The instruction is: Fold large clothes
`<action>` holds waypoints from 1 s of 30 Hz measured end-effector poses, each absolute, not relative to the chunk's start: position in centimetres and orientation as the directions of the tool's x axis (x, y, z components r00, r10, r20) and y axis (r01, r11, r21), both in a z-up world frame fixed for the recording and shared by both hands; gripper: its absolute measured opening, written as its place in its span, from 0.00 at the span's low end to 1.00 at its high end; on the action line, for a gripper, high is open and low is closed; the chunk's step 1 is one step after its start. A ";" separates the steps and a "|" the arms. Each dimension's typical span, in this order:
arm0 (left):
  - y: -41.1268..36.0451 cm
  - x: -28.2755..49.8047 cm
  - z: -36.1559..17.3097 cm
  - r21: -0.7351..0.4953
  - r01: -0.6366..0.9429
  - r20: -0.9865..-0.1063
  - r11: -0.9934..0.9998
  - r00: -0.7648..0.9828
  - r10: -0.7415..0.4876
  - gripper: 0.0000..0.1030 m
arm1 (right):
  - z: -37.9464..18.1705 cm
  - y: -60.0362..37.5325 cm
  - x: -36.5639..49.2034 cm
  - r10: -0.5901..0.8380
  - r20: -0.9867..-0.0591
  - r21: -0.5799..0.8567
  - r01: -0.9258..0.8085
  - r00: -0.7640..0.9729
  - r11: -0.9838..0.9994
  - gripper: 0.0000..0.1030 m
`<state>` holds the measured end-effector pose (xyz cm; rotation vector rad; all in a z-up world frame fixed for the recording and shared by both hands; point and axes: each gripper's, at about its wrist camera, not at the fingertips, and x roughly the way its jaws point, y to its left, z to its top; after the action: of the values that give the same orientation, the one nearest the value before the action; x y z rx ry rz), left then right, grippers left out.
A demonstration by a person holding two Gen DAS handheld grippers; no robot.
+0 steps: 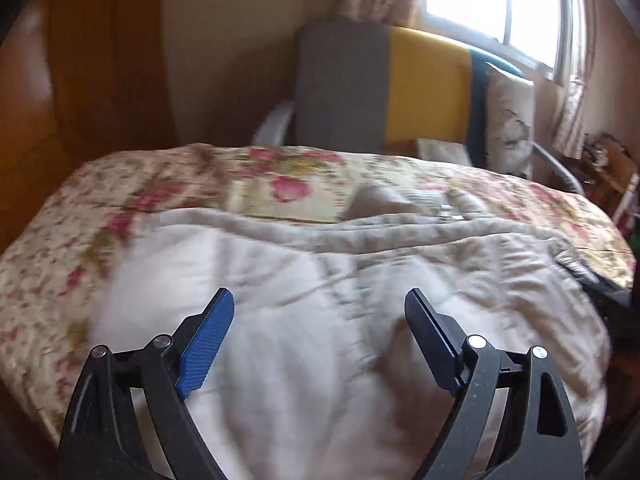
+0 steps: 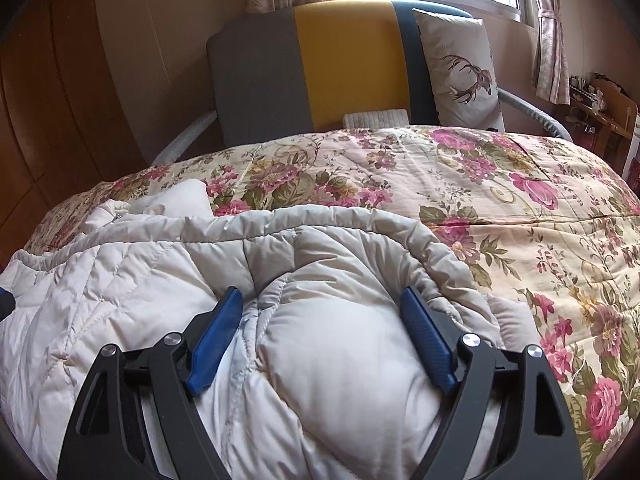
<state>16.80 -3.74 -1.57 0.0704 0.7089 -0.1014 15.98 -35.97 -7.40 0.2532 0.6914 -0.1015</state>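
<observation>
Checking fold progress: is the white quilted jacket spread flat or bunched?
Bunched. The white quilted jacket lies in puffy overlapping folds on the floral bedspread, its rolled edge curving across.

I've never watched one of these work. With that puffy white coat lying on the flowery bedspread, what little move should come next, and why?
Probably close the right gripper on the padded bulge of the white quilted coat. Its jaws stand open with that bulge between them, seemingly ungripped, and the left gripper hovers open over the coat too. A fold needs a hold on the fabric first.
</observation>
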 end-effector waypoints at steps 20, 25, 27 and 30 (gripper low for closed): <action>6.8 8.9 -2.9 -0.209 -0.109 -0.533 0.972 0.846 -0.020 0.93 | -0.6 -28.5 9.1 -0.089 -0.492 0.065 0.138 0.866 0.988 0.98; 10.6 6.3 -5.4 -0.291 -0.238 -0.587 0.927 0.810 0.024 0.92 | -2.7 -23.6 10.5 -0.073 -0.515 -0.088 0.033 0.854 0.996 0.98; 11.1 5.5 -6.3 -0.323 -0.230 -0.606 0.918 0.795 -0.014 0.93 | -4.9 -23.0 11.6 -0.085 -0.566 -0.113 0.024 0.820 0.993 0.98; 11.2 4.1 -7.1 -0.413 -0.204 -0.597 0.887 0.797 -0.094 0.92 | -6.6 -24.3 12.7 -0.003 -0.612 -0.006 -0.001 0.791 1.000 0.98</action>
<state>4.05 11.24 -7.15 -0.4842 0.6522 0.0615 12.69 -24.28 -6.65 -0.0066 0.6588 -0.0008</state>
